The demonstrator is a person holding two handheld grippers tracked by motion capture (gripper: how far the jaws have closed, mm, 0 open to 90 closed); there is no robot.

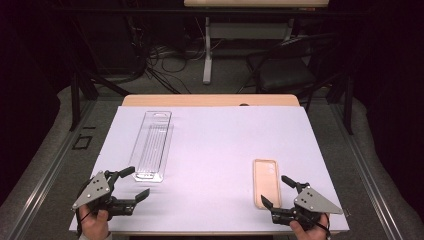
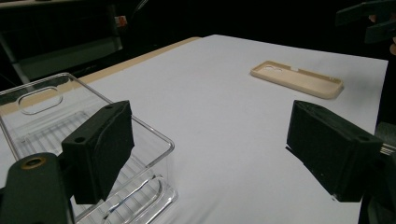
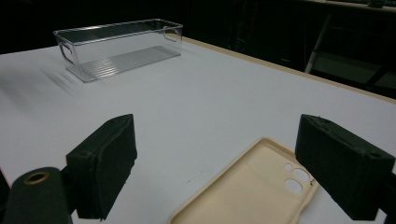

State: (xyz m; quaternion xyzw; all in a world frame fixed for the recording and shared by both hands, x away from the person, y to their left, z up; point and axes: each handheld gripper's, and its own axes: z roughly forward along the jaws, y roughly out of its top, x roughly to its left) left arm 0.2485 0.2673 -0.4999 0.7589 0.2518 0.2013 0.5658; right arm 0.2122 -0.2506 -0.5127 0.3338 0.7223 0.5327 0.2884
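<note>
A clear plastic bin [image 1: 152, 145] lies lengthwise on the left half of the white table [image 1: 215, 150]. A beige phone case [image 1: 264, 182] lies hollow side up on the right half. My left gripper [image 1: 135, 183] is open at the front left, just in front of the bin's near end; the bin [image 2: 56, 121] sits behind its left jaw. My right gripper [image 1: 278, 190] is open at the front right, its jaws at the near end of the case. The phone case [image 3: 252, 186] lies between and below them, not touched. The case [image 2: 297, 78] lies far off in the left gripper view.
A light wooden table edge [image 1: 210, 100] runs along the back of the white surface. Beyond it stand a dark chair [image 1: 285, 70] and a desk leg [image 1: 207, 50] with cables on the floor. Bare white surface spans the middle between bin and case.
</note>
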